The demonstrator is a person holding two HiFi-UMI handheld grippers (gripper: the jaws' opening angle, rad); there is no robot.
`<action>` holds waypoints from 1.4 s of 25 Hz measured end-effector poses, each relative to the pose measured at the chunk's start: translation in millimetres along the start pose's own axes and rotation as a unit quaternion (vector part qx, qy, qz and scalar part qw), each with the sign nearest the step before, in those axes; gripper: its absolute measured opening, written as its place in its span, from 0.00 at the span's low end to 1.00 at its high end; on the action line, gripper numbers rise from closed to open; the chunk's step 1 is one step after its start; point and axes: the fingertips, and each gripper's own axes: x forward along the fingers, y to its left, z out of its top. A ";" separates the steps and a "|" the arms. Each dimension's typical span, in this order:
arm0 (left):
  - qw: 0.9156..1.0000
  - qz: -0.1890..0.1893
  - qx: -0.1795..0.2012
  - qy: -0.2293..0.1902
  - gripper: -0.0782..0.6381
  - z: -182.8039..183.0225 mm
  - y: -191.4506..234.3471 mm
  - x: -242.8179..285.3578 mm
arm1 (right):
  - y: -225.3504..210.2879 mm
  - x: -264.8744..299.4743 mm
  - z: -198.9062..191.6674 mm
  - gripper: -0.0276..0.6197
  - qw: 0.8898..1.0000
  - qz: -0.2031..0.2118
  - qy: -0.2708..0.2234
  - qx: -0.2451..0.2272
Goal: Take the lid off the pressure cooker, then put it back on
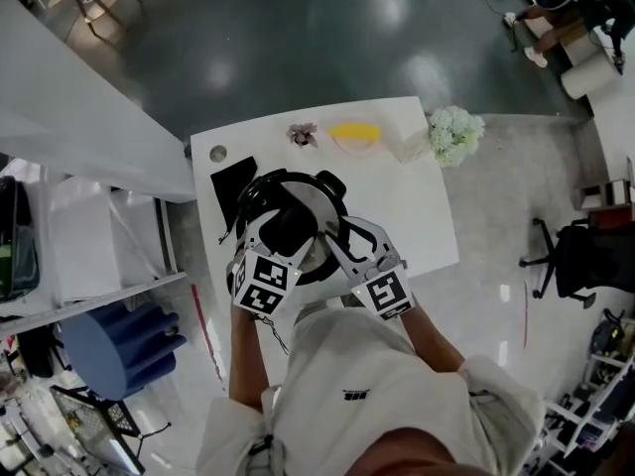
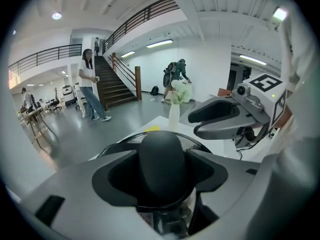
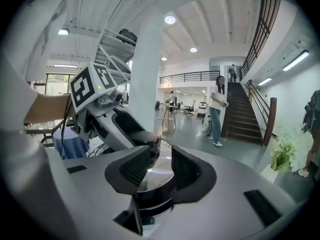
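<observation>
The pressure cooker (image 1: pixel 260 194) stands on the white table (image 1: pixel 407 216) with its steel lid (image 1: pixel 319 204) on. My left gripper (image 1: pixel 285 224) reaches over the lid, and the black knob (image 2: pixel 162 156) stands between its wide-spread jaws; I see no pad pressing it. My right gripper (image 1: pixel 337 244) is at the cooker's near right side, open. In the right gripper view the lid (image 3: pixel 163 170) shines in the gap of the right gripper (image 3: pixel 159 165), with a dark cooker part low in that gap. The left gripper (image 3: pixel 117 126) sits over the knob (image 3: pixel 145 137) just beyond.
A black mat (image 1: pixel 230 179) lies left of the cooker. At the table's far edge are a dried flower (image 1: pixel 302 134), a yellow dish (image 1: pixel 354 135) and white flowers (image 1: pixel 454 133). A blue stool (image 1: pixel 124 343) and shelves stand at left, an office chair (image 1: pixel 585 256) at right.
</observation>
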 end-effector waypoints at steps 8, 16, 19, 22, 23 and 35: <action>1.000 -0.025 -0.013 0.011 0.51 -4.0 0.5 5.1 | -5.9 -1.9 -4.4 0.24 1.000 -0.010 0.004 0.009; 0.999 -0.032 -0.012 0.020 0.51 -5.4 0.1 5.5 | -7.0 -2.3 -2.4 0.24 1.000 -0.012 -0.007 0.000; 0.999 -0.034 -0.009 0.019 0.51 -5.8 0.0 5.4 | -6.3 -4.7 -1.5 0.24 1.000 -0.015 0.002 0.011; 0.999 -0.036 -0.005 0.020 0.51 -5.9 0.4 5.2 | -6.7 -4.9 -2.8 0.24 1.000 -0.016 0.001 0.008; 0.999 -0.038 -0.003 0.020 0.51 -6.0 0.3 4.9 | -6.8 -5.3 -3.0 0.24 1.000 -0.017 0.002 0.009; 0.996 -0.081 0.041 0.019 0.51 -6.2 -1.9 6.2 | -17.1 -14.2 -5.6 0.24 0.999 -0.037 -0.002 0.003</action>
